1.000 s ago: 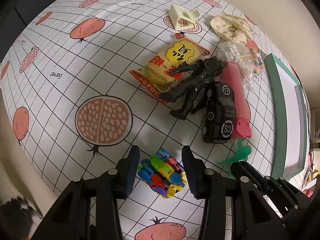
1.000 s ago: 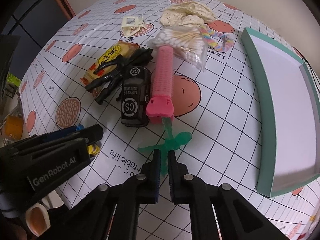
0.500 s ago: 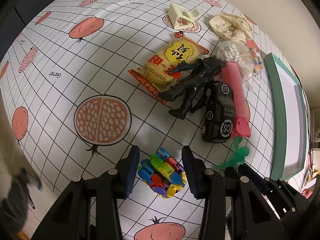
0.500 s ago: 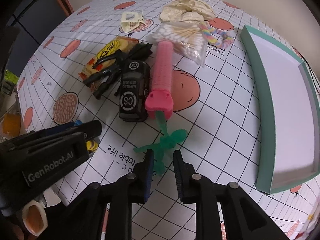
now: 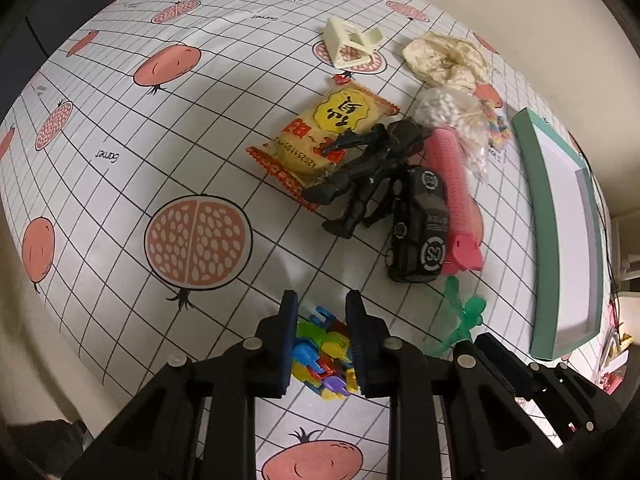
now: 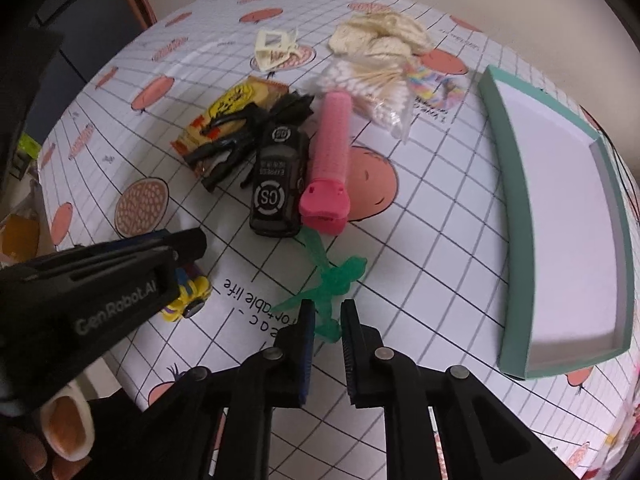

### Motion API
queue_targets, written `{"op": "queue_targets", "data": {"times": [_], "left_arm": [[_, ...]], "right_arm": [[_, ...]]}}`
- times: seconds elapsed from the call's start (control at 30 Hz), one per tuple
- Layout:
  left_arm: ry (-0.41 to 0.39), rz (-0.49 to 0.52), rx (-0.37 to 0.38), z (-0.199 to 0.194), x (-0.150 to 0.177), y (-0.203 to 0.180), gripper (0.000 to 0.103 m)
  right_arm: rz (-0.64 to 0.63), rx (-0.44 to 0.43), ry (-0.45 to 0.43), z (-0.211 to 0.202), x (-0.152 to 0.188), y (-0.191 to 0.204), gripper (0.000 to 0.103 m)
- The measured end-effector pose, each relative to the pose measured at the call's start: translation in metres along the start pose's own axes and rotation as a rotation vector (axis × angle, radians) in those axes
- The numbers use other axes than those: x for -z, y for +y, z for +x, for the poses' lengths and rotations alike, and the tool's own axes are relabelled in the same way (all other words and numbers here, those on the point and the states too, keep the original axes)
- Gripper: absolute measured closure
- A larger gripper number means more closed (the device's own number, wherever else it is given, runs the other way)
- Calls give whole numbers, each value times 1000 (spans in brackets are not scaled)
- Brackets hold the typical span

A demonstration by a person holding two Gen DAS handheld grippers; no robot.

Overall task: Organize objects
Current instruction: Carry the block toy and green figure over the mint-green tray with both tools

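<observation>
Left gripper [image 5: 321, 312] has closed on the multicoloured plastic block cluster [image 5: 320, 354] — lift likely next; right gripper [image 6: 327, 318] has parted around the translucent green plastic figure [image 6: 327, 280].

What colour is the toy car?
Black, with white markings on the toy car; clearest in the right wrist view.

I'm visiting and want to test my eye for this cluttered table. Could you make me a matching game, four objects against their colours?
Things:
1. toy car
2. hair roller
3. tray
4. snack packet

Colours:
a. yellow with a red edge
b. black
c. teal rim, white inside
d. pink

Pairs: 1-b, 2-d, 3-c, 4-a
</observation>
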State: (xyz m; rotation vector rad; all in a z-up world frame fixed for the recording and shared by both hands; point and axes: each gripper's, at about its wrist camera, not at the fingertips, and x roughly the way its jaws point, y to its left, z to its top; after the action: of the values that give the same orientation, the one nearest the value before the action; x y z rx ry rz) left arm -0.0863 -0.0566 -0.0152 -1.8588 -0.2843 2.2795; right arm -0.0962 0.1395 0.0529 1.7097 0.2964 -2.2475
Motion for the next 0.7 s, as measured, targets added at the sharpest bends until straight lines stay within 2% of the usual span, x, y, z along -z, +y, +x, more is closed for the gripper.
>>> {"op": "queue_targets", "data": {"times": [0.1, 0.13, 0.33, 0.7], "left_arm": [[-12, 12, 4, -2, 4, 1, 84], [-18, 13, 17, -3, 6, 1, 91], [-29, 11, 14, -2, 11, 7, 91], [-65, -31, 85, -9, 16, 31, 91]], "right_arm": [[10, 2, -14, -5, 4, -7, 89], [14, 4, -18, -9, 8, -6, 89], [45, -9, -43, -18, 10, -11, 89], [90, -16, -86, -33, 14, -33, 89]]}}
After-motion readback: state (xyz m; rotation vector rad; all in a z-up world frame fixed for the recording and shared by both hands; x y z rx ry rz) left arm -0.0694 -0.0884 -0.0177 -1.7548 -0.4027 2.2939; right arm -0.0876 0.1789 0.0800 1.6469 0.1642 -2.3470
